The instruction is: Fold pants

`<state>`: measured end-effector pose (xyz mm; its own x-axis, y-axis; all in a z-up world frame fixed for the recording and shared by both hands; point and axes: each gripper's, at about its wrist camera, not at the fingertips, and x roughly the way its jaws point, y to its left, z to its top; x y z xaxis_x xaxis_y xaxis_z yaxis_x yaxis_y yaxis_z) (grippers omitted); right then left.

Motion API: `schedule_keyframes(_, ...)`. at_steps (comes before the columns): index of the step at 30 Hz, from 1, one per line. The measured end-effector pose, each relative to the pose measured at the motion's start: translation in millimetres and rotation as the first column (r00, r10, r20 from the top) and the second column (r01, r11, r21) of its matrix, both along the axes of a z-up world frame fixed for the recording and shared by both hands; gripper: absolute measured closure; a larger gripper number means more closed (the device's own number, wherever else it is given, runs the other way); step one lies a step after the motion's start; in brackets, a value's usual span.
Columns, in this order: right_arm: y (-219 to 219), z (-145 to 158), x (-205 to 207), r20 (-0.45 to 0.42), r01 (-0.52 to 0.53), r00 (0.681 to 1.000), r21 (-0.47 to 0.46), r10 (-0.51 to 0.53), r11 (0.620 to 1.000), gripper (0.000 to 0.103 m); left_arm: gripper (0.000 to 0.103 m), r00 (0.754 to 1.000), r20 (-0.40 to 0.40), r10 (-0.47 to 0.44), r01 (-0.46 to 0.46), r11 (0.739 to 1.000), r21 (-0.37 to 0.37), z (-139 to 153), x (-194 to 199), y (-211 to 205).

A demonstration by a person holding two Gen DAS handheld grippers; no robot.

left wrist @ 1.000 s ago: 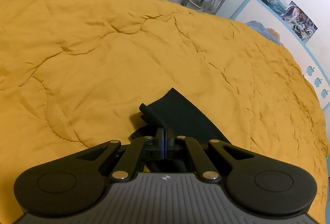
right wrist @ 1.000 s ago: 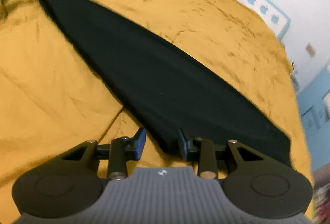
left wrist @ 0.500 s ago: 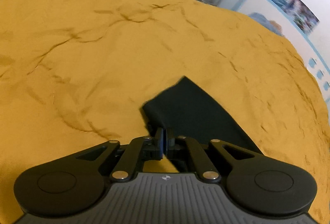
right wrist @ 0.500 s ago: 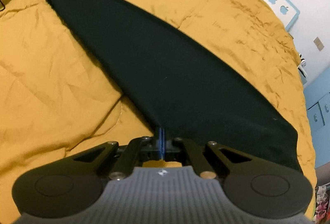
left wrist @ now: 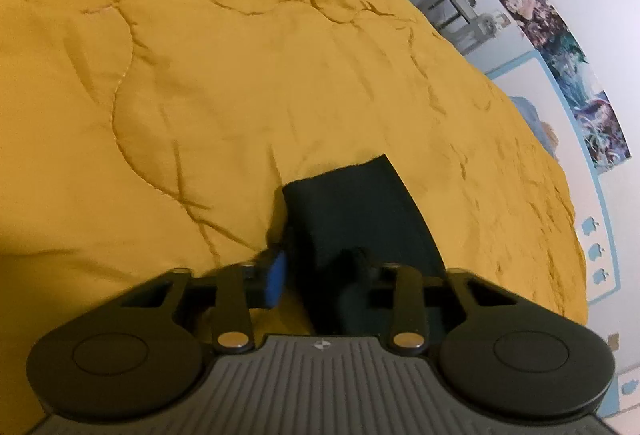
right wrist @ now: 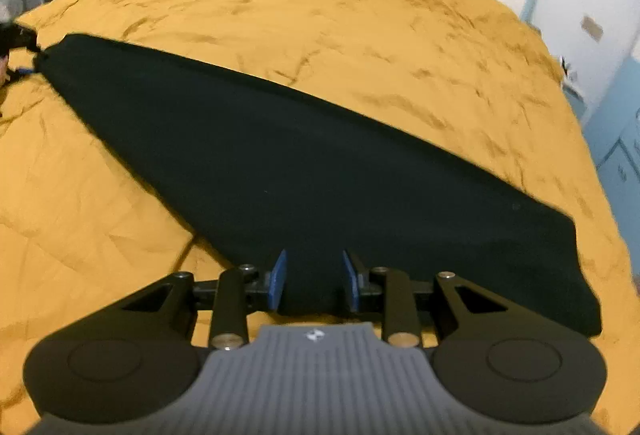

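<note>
Right wrist view: the black pants (right wrist: 304, 163) lie flat on the mustard-yellow quilt (right wrist: 360, 19), their near edge between the spread fingers of the right gripper (right wrist: 313, 277), whose jaws are opening with no pad pressing the cloth. The long axis runs from upper left to lower right of the frame (narrowing toward the upper left). In the left wrist view the left gripper (left wrist: 320, 267) is opening too, a narrow end of the pants (left wrist: 360, 211) between its fingers, pointing up-frame.
</note>
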<state>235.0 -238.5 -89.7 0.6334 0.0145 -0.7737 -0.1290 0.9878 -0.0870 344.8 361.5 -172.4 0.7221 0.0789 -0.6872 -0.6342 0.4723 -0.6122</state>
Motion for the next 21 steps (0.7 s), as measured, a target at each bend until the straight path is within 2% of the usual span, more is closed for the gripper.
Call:
schedule_keyframes(1,-4.3,-0.8,1.1,-0.004,0.015,1.0,0.007,-0.015,1.0,0.078,0.092,1.0,-0.002,-0.003,0.003,1.0,-0.001,1.4,-0.1,0.5)
schedule_keyframes(3,-12.6,-1.4,2.1,-0.006,0.042,0.999,0.02,-0.042,0.999,0.078,0.099,1.0,-0.003,-0.005,0.005,1.0,0.014,11.1,-0.7,-1.2)
schedule_keyframes(6,-25.5,-2.0,3.7,-0.003,0.082,0.997,0.064,-0.082,0.995,0.078,0.099,0.999,0.025,-0.047,0.044,0.993,0.111,43.4,-5.0,-17.4)
schedule_keyframes(8,-33.4,-2.1,3.6,-0.003,0.109,0.994,0.102,-0.11,0.989,0.078,0.099,0.994,0.081,-0.079,0.065,0.985,0.161,71.5,-6.0,-33.9)
schedule_keyframes(11,-44.6,-2.3,1.9,-0.003,0.152,0.988,0.16,-0.154,0.975,0.076,0.099,0.976,0.129,-0.174,0.132,0.95,0.282,118.4,-6.4,-76.4)
schedule_keyframes(13,-48.7,-1.6,-0.6,0.001,0.168,0.985,0.178,-0.171,0.97,0.073,0.099,0.958,0.117,-0.261,0.197,0.898,0.394,150.1,-4.1,-115.5)
schedule_keyframes(14,-50.8,-0.7,-2.9,0.005,0.169,0.985,0.189,-0.173,0.967,0.072,0.099,0.949,0.098,-0.3,0.226,0.864,0.45,164.1,-3.0,-136.3)
schedule_keyframes(15,-53.4,0.1,-5.7,0.01,0.166,0.985,0.201,-0.171,0.965,0.072,0.099,0.937,0.076,-0.34,0.256,0.819,0.513,178.6,-3.1,-161.4)
schedule_keyframes(17,-58.9,1.3,-10.5,0.01,0.168,0.985,0.226,-0.175,0.96,0.071,0.099,0.911,0.034,-0.411,0.304,0.725,0.618,199.7,-2.7,-210.7)
schedule_keyframes(18,-62.4,1.7,-12.6,0.008,0.174,0.983,0.241,-0.181,0.955,0.071,0.099,0.893,0.01,-0.45,0.329,0.666,0.669,210.2,-3.9,-240.5)
schedule_keyframes(19,-66.4,1.8,-14.7,0.005,0.181,0.982,0.256,-0.189,0.949,0.071,0.099,0.876,-0.011,-0.482,0.35,0.62,0.702,214.8,-2.2,-263.2)
schedule_keyframes(21,-74.0,1.7,-17.6,-0.004,0.198,0.979,0.282,-0.205,0.939,0.071,0.099,0.839,-0.06,-0.54,0.379,0.503,0.777,221.4,-5.1,-316.7)
